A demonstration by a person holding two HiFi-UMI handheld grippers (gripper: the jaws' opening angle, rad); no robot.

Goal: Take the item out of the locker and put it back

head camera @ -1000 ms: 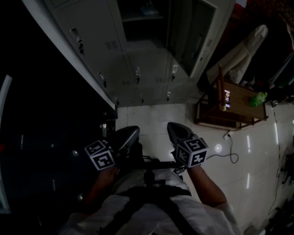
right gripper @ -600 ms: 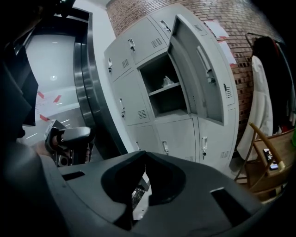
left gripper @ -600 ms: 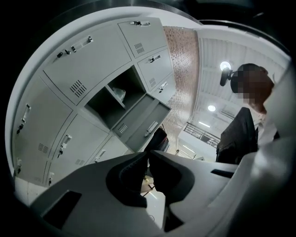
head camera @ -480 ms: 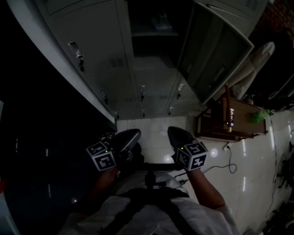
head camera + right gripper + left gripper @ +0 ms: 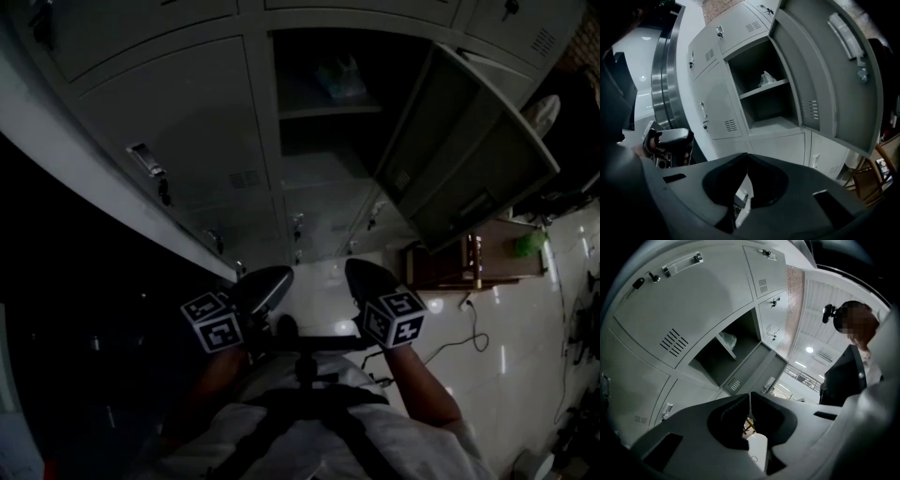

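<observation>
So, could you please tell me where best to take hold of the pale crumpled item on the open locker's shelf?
Probably its peaked, crumpled top, coming straight in from the open front: the pale crumpled item sits on the grey metal shelf, with locker walls at its sides and back.

Noted smooth, satin-painted sheet metal on the grey bank of lockers (image 5: pixel 187 141) and its open grey door (image 5: pixel 469 159). Logged what looks like crinkled, shiny translucent plastic on the small pale bagged item (image 5: pixel 767 78). Recorded glossy, reflective tile on the white floor (image 5: pixel 506 337), bare wood on the small brown chair (image 5: pixel 469 267), and bright polished metal on the curved steel column (image 5: pixel 665 70). Found matt dark-grey moulded plastic on jaws of left gripper (image 5: pixel 750 394) and right gripper (image 5: pixel 746 155). Noted plain cloth on the white shirt (image 5: pixel 309 422).
</observation>
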